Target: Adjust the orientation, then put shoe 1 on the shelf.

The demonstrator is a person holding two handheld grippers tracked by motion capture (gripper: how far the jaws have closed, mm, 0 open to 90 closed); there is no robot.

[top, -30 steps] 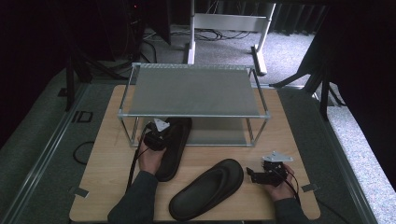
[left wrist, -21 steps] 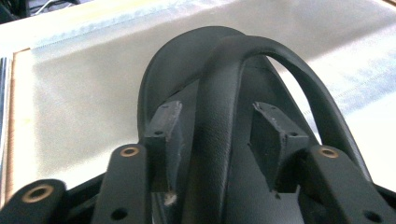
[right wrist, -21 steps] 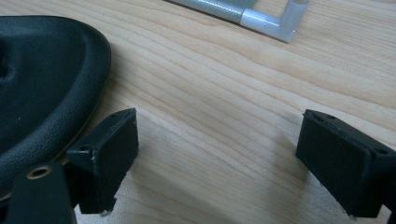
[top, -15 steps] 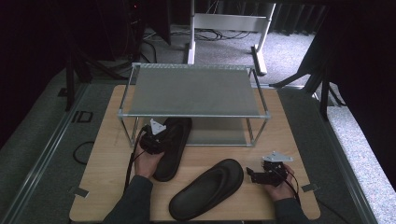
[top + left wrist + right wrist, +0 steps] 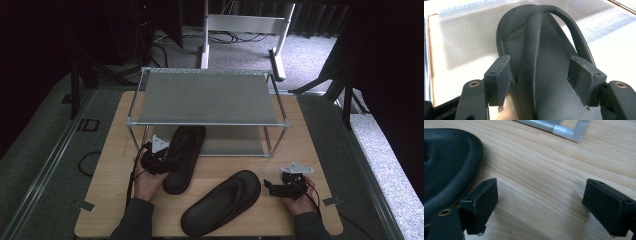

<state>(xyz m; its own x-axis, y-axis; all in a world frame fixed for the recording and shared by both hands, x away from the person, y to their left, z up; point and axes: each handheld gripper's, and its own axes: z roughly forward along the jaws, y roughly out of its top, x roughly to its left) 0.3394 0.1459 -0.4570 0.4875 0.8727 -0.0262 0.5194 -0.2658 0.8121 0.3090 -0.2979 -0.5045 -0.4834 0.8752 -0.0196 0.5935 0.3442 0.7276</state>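
left gripper: jaws just opened, slipper strap loose between them | right gripper: wide open, empty, second slipper beside its left jaw

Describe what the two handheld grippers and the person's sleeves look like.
Both the left gripper and the right gripper are black, each topped by a grey three-cornered plate and trailing a thin black cable. Their jaws end in blocky black pads with worn edges and brass-coloured rivets. The person wears dark grey long sleeves.
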